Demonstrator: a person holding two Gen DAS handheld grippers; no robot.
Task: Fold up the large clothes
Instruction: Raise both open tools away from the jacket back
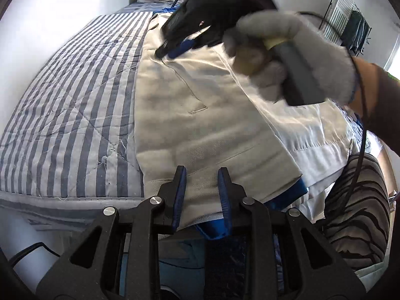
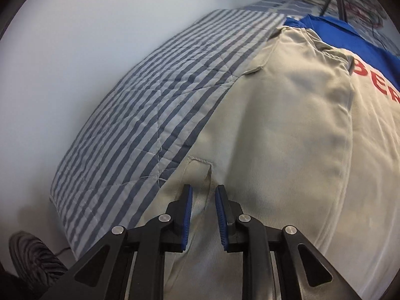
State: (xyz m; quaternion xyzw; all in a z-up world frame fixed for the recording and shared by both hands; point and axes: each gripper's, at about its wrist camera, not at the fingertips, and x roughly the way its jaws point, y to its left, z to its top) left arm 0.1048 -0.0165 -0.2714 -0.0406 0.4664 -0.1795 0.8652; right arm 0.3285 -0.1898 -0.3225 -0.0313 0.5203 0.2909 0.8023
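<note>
Two fisheye views look down along hand-held grippers onto a bed.

In the left wrist view, a large beige twill jacket with blue trim (image 1: 200, 130) lies flat on a blue-and-white striped quilted bedspread (image 1: 70, 115). Its long axis runs from the lower centre of the frame toward the upper centre, where its far end is hidden behind the blurred black right gripper (image 1: 172, 50) and the grey knitted glove (image 1: 295, 50) of the hand holding it. Whether that gripper grasps cloth there is hard to make out. A pale shiny lining (image 1: 312, 130) shows to the right of the jacket's front edge. The left gripper (image 1: 202, 172), at the bottom centre, has its blue-padded fingers a narrow way apart above the jacket's near hem, with beige cloth visible behind the gap; whether the pads touch it cannot be told. At the right edge, a zebra-striped cushion or garment (image 1: 357, 220) is partly cut off.

In the right wrist view, the right gripper (image 2: 203, 190) is at the bottom centre with its fingers slightly apart, nothing pinched between them, over a stitched pocket corner of the jacket (image 2: 275, 150). The jacket stretches toward the upper right, where red letters (image 2: 382, 82) are cut off by the frame edge and cannot be read in full. Blue fabric (image 2: 345, 32) lies beyond it.
</note>
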